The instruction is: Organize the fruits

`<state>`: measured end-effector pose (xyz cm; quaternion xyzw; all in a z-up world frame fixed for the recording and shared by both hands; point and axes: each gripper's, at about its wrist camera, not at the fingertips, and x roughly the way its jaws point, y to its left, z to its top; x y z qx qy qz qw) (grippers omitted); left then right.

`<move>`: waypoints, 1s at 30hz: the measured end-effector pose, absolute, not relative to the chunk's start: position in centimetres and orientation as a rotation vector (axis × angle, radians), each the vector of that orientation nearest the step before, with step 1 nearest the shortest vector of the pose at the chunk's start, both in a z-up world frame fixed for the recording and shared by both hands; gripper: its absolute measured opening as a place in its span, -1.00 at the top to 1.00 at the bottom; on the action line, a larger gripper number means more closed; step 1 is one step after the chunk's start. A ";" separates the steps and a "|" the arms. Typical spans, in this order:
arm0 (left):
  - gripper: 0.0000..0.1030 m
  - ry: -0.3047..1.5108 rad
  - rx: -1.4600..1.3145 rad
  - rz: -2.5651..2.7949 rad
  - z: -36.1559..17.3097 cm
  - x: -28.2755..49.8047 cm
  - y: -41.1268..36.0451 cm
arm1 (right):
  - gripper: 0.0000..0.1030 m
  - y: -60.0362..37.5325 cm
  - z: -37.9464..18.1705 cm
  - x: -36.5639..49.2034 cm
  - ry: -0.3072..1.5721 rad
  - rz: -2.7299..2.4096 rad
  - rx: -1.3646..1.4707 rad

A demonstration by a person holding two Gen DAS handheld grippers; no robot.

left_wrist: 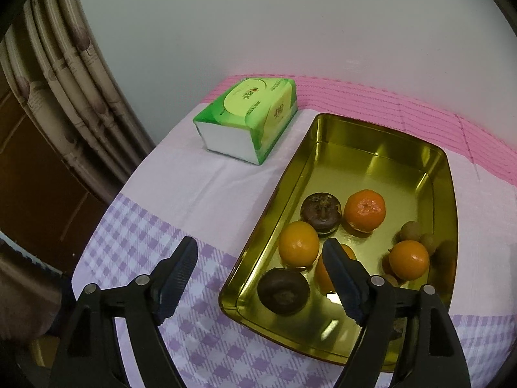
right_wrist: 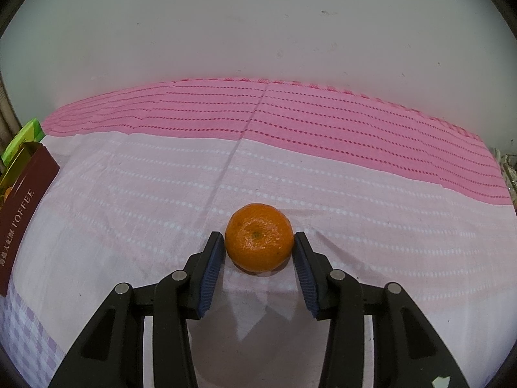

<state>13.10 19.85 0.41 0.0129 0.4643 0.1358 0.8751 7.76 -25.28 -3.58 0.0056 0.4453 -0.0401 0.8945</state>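
Note:
A gold tin tray [left_wrist: 371, 148] lies on the cloth and holds several fruits: oranges [left_wrist: 299, 244] [left_wrist: 365, 210] [left_wrist: 408, 258], two dark brown round fruits [left_wrist: 321, 213] [left_wrist: 283, 291] and small brown longans [left_wrist: 410, 231]. My left gripper [left_wrist: 260, 244] hovers open above the tray's near left rim with nothing between its fingers; its right finger [left_wrist: 339, 274] hides part of one more orange. In the right wrist view, a single orange [right_wrist: 258, 239] rests on the pink cloth. My right gripper [right_wrist: 258, 237] is shut on it, a pad touching each side.
A green tissue pack [left_wrist: 248, 119] sits left of the tray near the wall. The tray's dark red outer side [right_wrist: 22, 216], lettered TOFFEE, shows at the far left of the right wrist view. Curtains [left_wrist: 64, 80] hang beyond the table's left edge.

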 end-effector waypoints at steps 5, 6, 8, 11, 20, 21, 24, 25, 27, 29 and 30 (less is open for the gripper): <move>-0.62 0.976 0.011 0.280 0.2 12.9 20.3 | 0.29 -25.3 -3.5 8.1 0.930 -0.099 0.033; -0.62 0.981 0.007 0.276 0.2 12.9 20.4 | 0.29 -25.3 -3.5 8.1 0.931 -0.103 0.032; -0.62 0.984 -0.002 0.279 0.0 12.8 20.7 | 0.30 -25.1 -3.5 8.2 0.931 -0.111 0.024; -0.62 0.988 -0.016 0.274 -0.1 12.7 20.8 | 0.30 -24.6 -3.3 8.3 0.934 -0.132 0.011; -0.63 0.986 -0.020 0.230 -0.1 12.2 20.1 | 0.31 -23.1 -1.2 7.8 0.912 -0.134 -0.024; -0.63 0.984 -0.025 0.224 0.0 12.2 20.1 | 0.31 -22.7 -0.9 7.8 0.910 -0.128 -0.026; -0.63 0.980 -0.032 0.214 0.2 12.1 20.0 | 0.31 -21.2 -0.2 7.7 0.902 -0.098 -0.034; -0.63 0.981 -0.035 0.211 0.2 12.0 20.0 | 0.31 -20.6 0.0 7.6 0.901 -0.085 -0.038; -0.64 0.989 -0.037 0.207 0.1 12.0 20.0 | 0.31 -19.0 0.5 7.6 0.897 -0.050 -0.049; -0.64 0.997 -0.035 0.206 0.0 12.0 20.0 | 0.31 -17.5 0.8 7.6 0.893 -0.018 -0.053; -0.64 0.999 -0.037 0.205 0.0 11.9 20.0 | 0.31 -16.7 1.1 7.7 0.889 -0.001 -0.057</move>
